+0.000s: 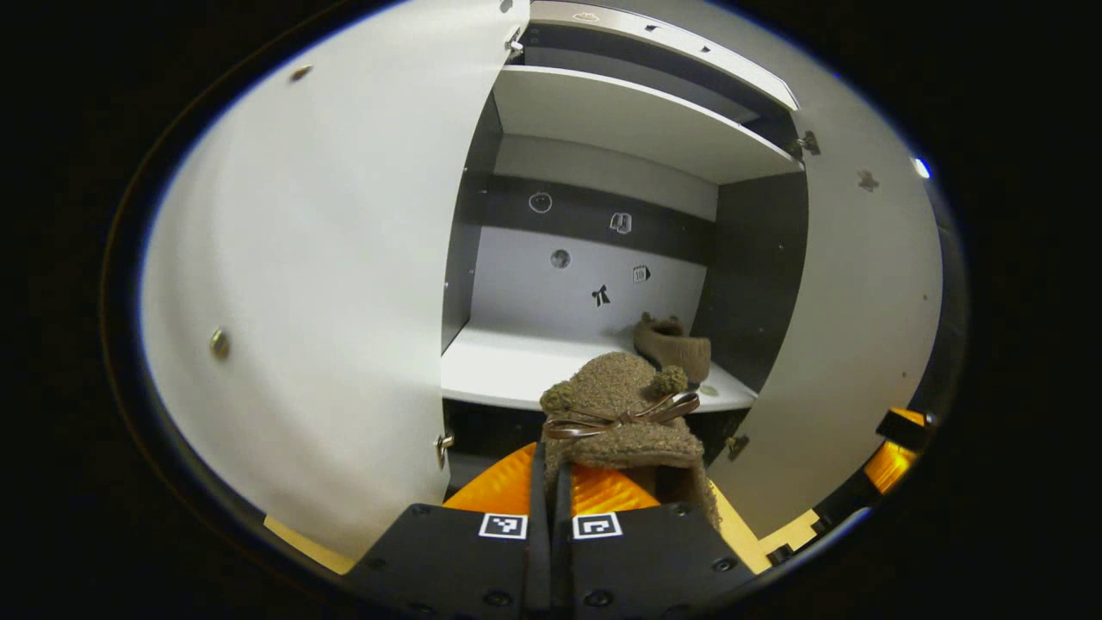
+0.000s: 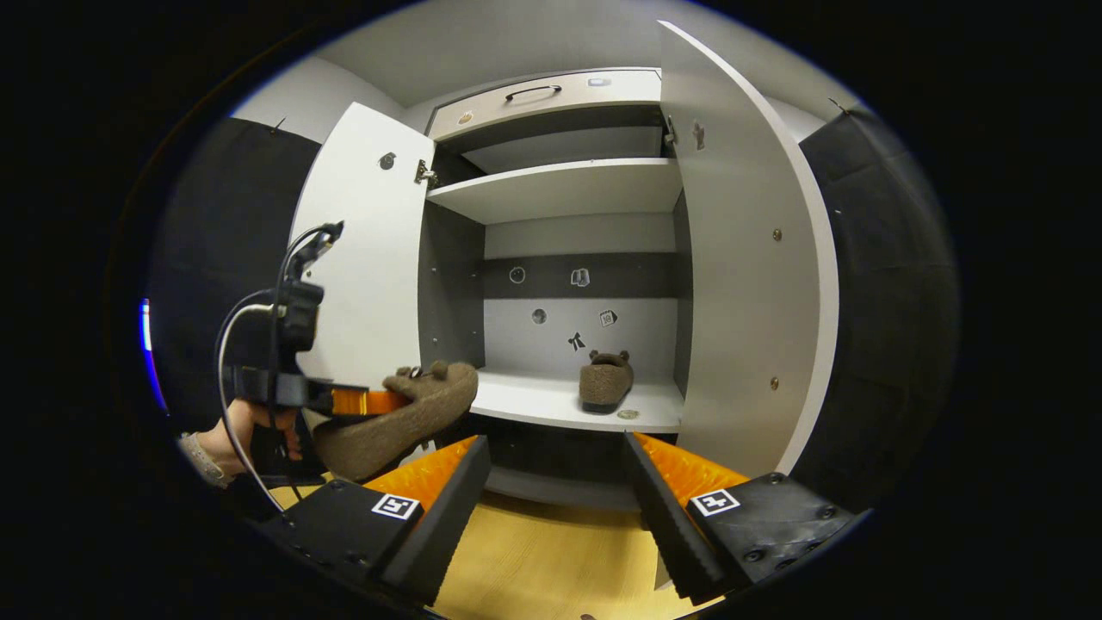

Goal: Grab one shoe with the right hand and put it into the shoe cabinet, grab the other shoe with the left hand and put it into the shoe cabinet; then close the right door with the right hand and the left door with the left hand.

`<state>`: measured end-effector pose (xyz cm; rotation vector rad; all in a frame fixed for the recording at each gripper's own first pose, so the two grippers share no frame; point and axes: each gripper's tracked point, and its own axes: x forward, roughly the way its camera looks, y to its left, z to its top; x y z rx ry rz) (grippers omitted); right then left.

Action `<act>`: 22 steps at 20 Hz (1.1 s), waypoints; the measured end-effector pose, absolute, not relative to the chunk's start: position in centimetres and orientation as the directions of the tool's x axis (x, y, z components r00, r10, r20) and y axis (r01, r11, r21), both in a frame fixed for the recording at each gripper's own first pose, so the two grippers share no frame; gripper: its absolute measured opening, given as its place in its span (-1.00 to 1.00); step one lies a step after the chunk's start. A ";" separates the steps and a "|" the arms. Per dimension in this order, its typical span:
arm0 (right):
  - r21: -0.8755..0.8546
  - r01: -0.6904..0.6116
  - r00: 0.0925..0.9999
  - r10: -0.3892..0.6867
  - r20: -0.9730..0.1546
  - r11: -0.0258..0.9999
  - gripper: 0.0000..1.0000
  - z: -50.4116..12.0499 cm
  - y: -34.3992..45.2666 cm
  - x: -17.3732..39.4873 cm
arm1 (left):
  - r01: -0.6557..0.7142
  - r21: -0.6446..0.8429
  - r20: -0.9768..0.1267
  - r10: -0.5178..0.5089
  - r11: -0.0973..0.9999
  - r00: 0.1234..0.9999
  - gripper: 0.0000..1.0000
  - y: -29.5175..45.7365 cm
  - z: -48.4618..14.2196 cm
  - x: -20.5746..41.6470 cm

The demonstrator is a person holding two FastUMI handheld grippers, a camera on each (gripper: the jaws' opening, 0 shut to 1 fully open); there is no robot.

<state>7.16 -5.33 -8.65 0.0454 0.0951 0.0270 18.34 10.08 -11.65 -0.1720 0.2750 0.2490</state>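
Observation:
My left gripper [image 1: 551, 482] is shut on a fuzzy brown shoe [image 1: 624, 413] with a ribbon bow, held just in front of the cabinet's lower shelf [image 1: 508, 366]. The right gripper view shows that same shoe [image 2: 405, 418] from the side, in the left gripper [image 2: 366, 402], with a hand behind it. The other brown shoe [image 1: 676, 344] stands on the right part of the shelf, also seen as the shoe [image 2: 605, 381] deep in the cabinet. My right gripper [image 2: 558, 482] is open and holds nothing, back from the cabinet. Both doors, the left door [image 1: 327, 284] and the right door [image 2: 740, 258], stand open.
An upper shelf [image 2: 560, 185] spans the cabinet, with a drawer [image 2: 542, 95] above it. Small stickers dot the back panel [image 2: 568, 327]. A small round disc [image 2: 628, 414] lies on the lower shelf near the parked shoe. Pale wooden floor [image 2: 551, 551] stretches below.

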 end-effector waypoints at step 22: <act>0.017 -0.058 0.990 0.059 -0.131 0.998 0.96 -9.0 -8.1 8.2 | -0.350 -0.026 -0.387 0.313 0.936 0.867 -0.89 17.5 -14.2 46.6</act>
